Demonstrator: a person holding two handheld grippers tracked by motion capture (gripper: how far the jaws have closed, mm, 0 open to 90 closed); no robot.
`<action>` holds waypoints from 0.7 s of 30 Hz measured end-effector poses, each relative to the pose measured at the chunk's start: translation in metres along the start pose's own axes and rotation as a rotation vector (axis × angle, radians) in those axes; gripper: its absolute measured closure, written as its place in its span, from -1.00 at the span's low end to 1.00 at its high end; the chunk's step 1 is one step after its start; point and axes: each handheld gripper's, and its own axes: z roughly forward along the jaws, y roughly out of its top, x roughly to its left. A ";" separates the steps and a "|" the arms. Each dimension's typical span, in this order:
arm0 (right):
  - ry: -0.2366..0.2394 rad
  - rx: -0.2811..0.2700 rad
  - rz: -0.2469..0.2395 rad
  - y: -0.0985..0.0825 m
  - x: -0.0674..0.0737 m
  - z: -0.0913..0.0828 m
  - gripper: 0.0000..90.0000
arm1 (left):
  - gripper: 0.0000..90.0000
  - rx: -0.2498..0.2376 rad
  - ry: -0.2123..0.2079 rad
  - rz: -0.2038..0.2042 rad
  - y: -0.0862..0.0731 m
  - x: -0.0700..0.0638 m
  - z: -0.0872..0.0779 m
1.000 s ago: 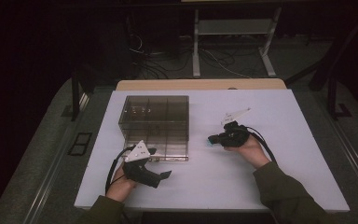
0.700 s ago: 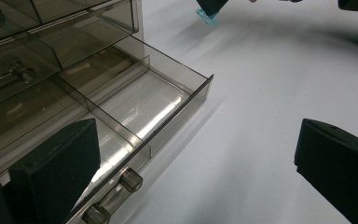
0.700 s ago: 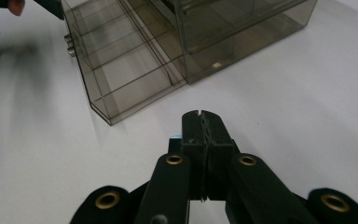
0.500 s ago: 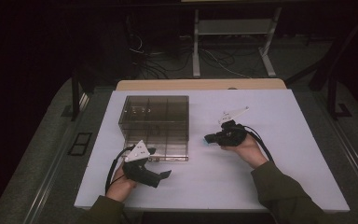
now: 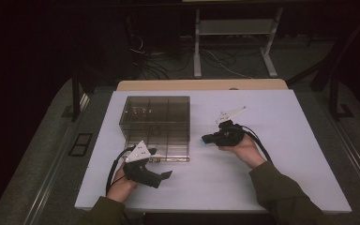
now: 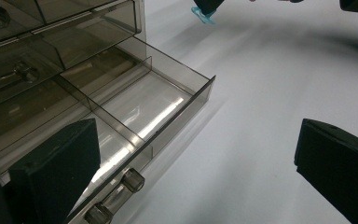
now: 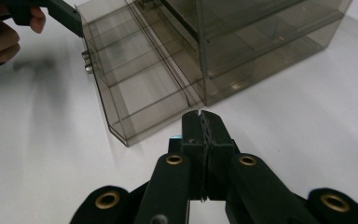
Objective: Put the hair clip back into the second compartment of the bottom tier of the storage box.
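On the left, the left gripper [image 5: 165,175] is resting beside the pulled-out bottom drawer [image 6: 135,112] of the smoky plastic drawer box [image 5: 155,123], its jaws standing wide with nothing between them, just as a second ago. The drawer's compartments are lying bare. To the right, the right gripper [image 5: 205,138] is drifting slightly leftward across the white table [image 5: 281,187] toward the box, jaws pressed together on a small teal piece [image 5: 202,142], which is peeking out beside the tips [image 7: 175,138]. This approach suggests the piece is being carried to the open drawer, not yet over it.
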 end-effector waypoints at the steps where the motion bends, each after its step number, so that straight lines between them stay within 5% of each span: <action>1: 0.003 -0.002 -0.003 0.002 0.001 0.002 0.95 | -1.00 -0.001 -0.001 0.000 0.000 0.000 0.000; 21: 0.034 0.000 -0.036 0.014 0.013 0.017 0.95 | -1.00 -0.005 -0.003 -0.003 0.000 0.000 0.000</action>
